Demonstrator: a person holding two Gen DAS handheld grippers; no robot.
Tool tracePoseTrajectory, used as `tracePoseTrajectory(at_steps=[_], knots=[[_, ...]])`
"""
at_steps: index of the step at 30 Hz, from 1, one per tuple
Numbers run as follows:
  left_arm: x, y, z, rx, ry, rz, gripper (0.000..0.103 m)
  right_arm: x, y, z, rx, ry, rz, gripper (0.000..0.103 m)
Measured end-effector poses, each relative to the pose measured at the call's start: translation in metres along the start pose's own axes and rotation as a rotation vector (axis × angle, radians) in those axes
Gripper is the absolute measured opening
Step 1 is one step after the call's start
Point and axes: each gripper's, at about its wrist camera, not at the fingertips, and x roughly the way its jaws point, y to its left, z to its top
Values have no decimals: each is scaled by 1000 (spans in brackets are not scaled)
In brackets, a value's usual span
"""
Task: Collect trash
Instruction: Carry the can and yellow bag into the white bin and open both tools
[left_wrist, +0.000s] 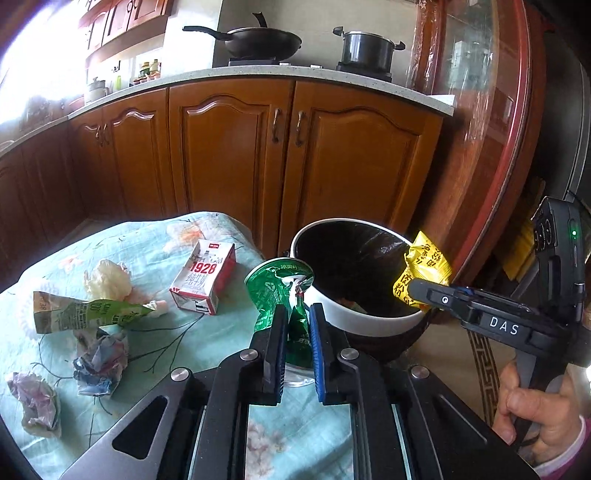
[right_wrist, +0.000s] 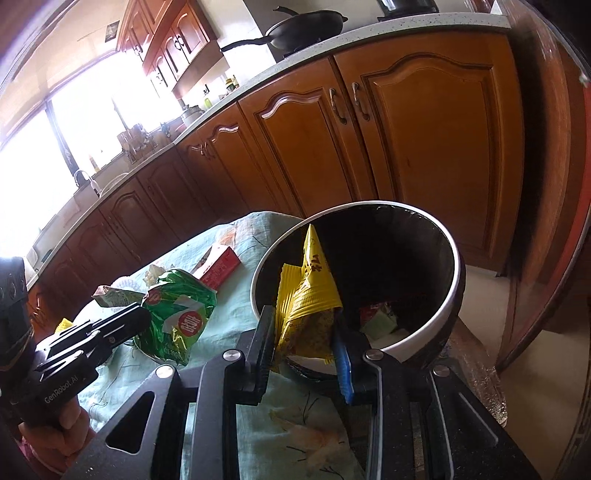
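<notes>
My left gripper (left_wrist: 298, 314) is shut on a green snack wrapper (left_wrist: 277, 286), held just left of the white-rimmed trash bin (left_wrist: 369, 321). The wrapper also shows in the right wrist view (right_wrist: 177, 314). My right gripper (right_wrist: 304, 325) is shut on a yellow snack wrapper (right_wrist: 310, 288), held over the near rim of the bin (right_wrist: 454, 295); it shows at the bin's right rim in the left wrist view (left_wrist: 424, 266). The black-lined bin holds some trash (right_wrist: 376, 317).
On the floral tablecloth (left_wrist: 166, 332) lie a red-and-white milk carton (left_wrist: 205, 275), a green flattened packet (left_wrist: 81, 312), a pale plastic wad (left_wrist: 109, 278) and crumpled papers (left_wrist: 99, 362). Wooden cabinets (left_wrist: 295, 147) stand behind, a round wooden table edge (left_wrist: 509, 147) at right.
</notes>
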Motion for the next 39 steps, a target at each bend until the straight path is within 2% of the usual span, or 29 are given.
tracePoseTrajectory(at_steps=[9, 22, 35, 39], knots=[[8, -10, 10, 14, -8, -7, 10, 1, -8, 1, 7, -6, 5, 29], [36, -37, 42, 71, -37, -69, 10, 1, -32, 20, 22, -10, -29, 29], [101, -41, 68, 64, 81, -94, 10, 24, -51, 38, 5, 63, -57, 30], [118, -44, 76, 54, 124, -114, 11, 31, -53, 39, -2, 88, -62, 39]])
